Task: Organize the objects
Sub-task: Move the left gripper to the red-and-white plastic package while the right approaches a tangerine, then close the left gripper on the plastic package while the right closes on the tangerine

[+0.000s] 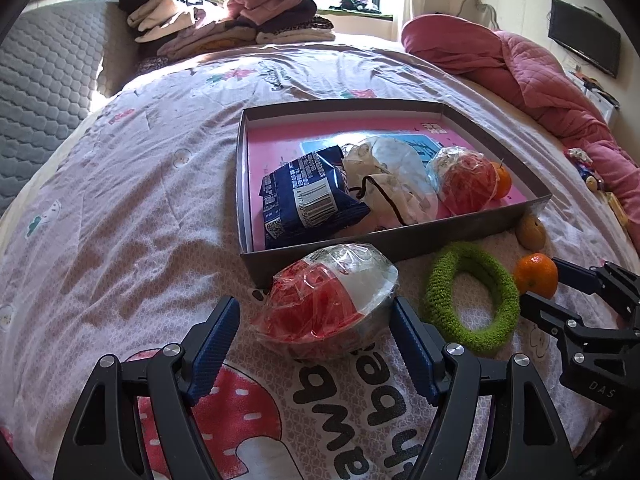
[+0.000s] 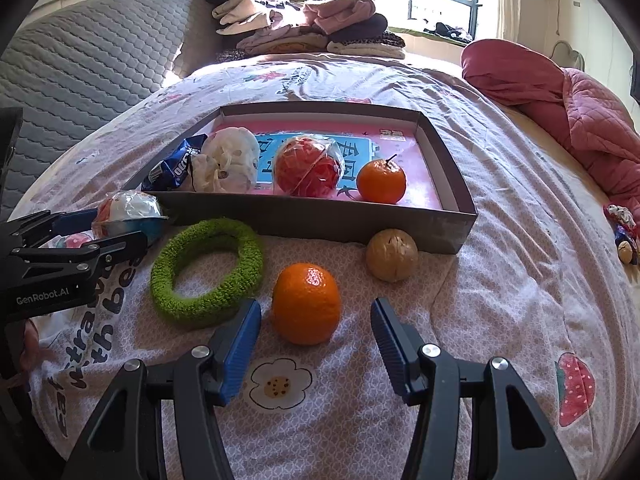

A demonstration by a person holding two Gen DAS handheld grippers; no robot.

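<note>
My left gripper (image 1: 316, 304) is open and straddles a plastic-wrapped red and white bowl (image 1: 332, 296) lying on the bedspread. A gap shows at its left finger (image 1: 216, 336). My right gripper (image 2: 315, 308) is open around an orange (image 2: 306, 304), with space on both sides. In the left wrist view the right gripper (image 1: 542, 282) appears at the right edge, flanking that orange (image 1: 536, 276). A green knitted ring (image 2: 208, 268) lies between the two grippers. A walnut (image 2: 392, 256) sits against the grey box (image 2: 320, 218). The box holds a blue snack bag (image 1: 308, 196), a white wrapped bundle (image 2: 228, 164), a red wrapped ball (image 2: 308, 170) and a small orange (image 2: 380, 182).
Folded clothes (image 2: 304, 24) are stacked at the head of the bed. A pink quilt (image 2: 560, 96) is bunched along the right side, with small trinkets (image 2: 624, 232) near it. A grey padded mattress (image 1: 44, 72) stands at the left.
</note>
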